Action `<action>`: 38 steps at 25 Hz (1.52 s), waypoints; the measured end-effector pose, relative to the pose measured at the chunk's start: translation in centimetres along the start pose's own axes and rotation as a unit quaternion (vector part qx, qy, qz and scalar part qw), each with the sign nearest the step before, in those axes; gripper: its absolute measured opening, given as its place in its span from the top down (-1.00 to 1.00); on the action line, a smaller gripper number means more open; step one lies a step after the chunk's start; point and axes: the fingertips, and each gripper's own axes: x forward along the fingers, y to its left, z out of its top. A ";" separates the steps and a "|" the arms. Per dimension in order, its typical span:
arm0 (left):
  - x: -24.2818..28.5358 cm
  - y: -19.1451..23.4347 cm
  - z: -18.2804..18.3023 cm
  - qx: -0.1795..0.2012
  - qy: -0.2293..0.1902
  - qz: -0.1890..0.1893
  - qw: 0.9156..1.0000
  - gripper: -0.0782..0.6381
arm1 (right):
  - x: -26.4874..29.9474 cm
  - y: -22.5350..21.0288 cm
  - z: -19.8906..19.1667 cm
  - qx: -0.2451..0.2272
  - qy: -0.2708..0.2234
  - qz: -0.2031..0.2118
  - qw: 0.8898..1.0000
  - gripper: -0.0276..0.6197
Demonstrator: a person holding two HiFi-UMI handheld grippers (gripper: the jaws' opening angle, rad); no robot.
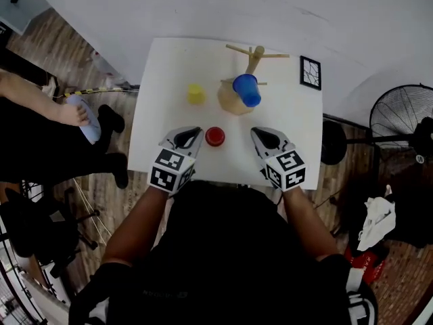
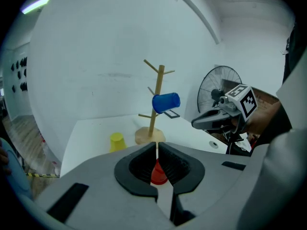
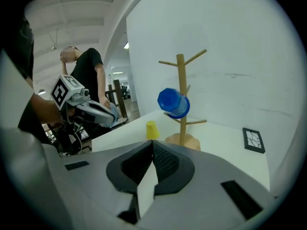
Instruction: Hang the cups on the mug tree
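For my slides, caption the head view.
Blue cup hangs on mug tree; yellow cup and red cup stand on the table.

Cups counted: three, one per colour. One blue cup (image 1: 247, 89), one yellow cup (image 1: 196, 94), one red cup (image 1: 215, 136). One of the three on the tree, two standing on the bench (image 1: 169, 66).

Mug tree (image 1: 254, 61): one, wooden.

Bench: one, white.

Black-framed marker card (image 1: 310, 72): one.

Hand-held grippers: two, namely the left hand-held gripper (image 1: 196, 133) and the right hand-held gripper (image 1: 257, 133), with one marker cube on each.

Floor fan (image 1: 404, 117): one.

Bystander (image 1: 40, 100) at the left edge: one.
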 end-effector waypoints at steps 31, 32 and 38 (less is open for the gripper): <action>-3.6 3.0 -4.2 -0.030 0.009 0.047 0.998 0.71 | 13.4 7.9 -7.4 -0.244 0.195 0.092 0.946 0.19; -3.6 3.1 -4.2 -0.030 0.009 0.048 0.998 0.70 | 13.4 7.9 -7.7 -0.245 0.198 0.093 0.944 0.19; -3.4 2.9 -4.0 -0.028 0.009 0.045 0.999 0.70 | 13.1 7.8 -7.9 -0.252 0.198 0.095 0.943 0.19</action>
